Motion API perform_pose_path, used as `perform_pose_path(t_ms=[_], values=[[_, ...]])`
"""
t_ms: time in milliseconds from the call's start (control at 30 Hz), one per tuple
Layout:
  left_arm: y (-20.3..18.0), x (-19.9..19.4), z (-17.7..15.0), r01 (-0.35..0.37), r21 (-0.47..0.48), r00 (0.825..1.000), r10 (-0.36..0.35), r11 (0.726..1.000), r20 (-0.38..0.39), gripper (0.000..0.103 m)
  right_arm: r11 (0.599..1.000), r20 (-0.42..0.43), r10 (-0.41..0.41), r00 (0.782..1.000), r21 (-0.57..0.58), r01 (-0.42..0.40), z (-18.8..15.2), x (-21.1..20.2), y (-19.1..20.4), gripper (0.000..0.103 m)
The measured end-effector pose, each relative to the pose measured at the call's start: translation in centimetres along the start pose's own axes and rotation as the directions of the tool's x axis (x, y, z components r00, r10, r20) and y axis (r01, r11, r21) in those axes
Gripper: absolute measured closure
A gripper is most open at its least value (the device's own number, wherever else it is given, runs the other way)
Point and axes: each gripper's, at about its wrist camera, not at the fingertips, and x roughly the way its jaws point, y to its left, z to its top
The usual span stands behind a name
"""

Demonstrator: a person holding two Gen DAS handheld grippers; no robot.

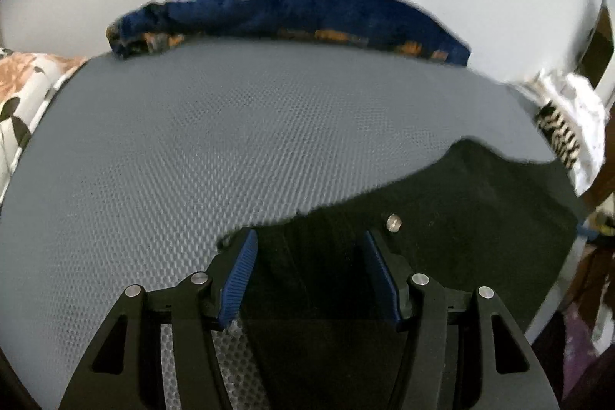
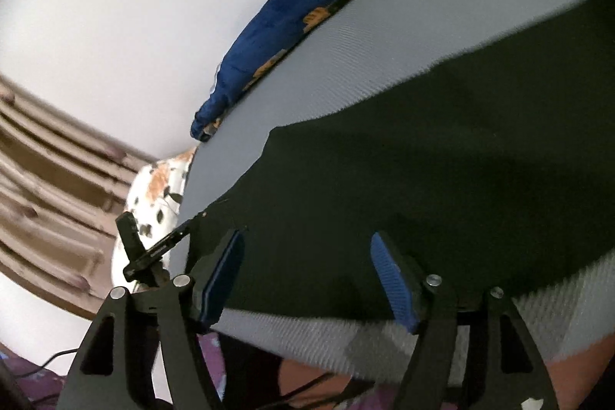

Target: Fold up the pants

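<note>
Black pants (image 1: 461,210) lie spread on a grey textured mat (image 1: 192,141), with a silver button (image 1: 394,222) showing near the waist. My left gripper (image 1: 310,237) hovers over the pants' left edge. Its blue pads (image 1: 242,279) stand apart and the cloth lies beneath them without being pinched. In the right wrist view the pants (image 2: 423,160) cover most of the mat (image 2: 403,25). My right gripper (image 2: 307,235) stands wide over their near edge, tilted, with nothing pressed between the pads (image 2: 392,279).
A blue blanket with orange print (image 1: 307,18) (image 2: 292,37) lies along the mat's far edge against a white wall. Floral bedding (image 1: 23,91) (image 2: 153,195) is at the left and a white and striped cloth (image 1: 569,125) at the right. A black device (image 2: 146,248) sits by the mat's corner.
</note>
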Motion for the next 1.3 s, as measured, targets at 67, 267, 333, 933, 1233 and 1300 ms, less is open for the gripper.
perform_pose_path(t_ms=[67,267,333,933,1233,1300], values=[[0.7,-1.0,0.2,-0.014,-0.032,0.999,0.015,0.999,0.032,0.045,1.0,-0.003,-0.003,1.0,0.009,0.003,-0.7,-0.3,-0.2,0.034],[2.7,-3.9,-0.8,0.043,-0.224,0.996,-0.025,0.974,0.081,0.045,0.999,0.126,-0.042,0.991,0.004,0.042,-0.5,-4.3,-1.6,0.034],[1.1,-5.4,-1.1,0.064,-0.205,0.99,-0.037,0.977,0.134,0.045,0.997,0.198,-0.075,0.977,0.04,0.069,-0.1,-6.4,-3.0,0.034],[-10.9,-1.6,-3.1,0.118,-0.106,0.992,-0.123,0.987,-0.043,0.04,0.9,0.409,-0.262,0.874,0.43,0.069,2.0,-18.4,-22.0,0.035],[-10.2,0.5,-5.2,0.075,-0.143,0.992,-0.089,0.987,-0.093,0.04,0.909,0.428,-0.236,0.872,0.415,0.041,3.3,-18.1,-23.0,0.036],[-10.5,0.2,-5.0,0.07,-0.141,0.992,-0.084,0.988,-0.094,0.04,0.882,0.439,-0.375,0.817,0.44,0.169,2.4,-19.7,-21.6,0.038]])
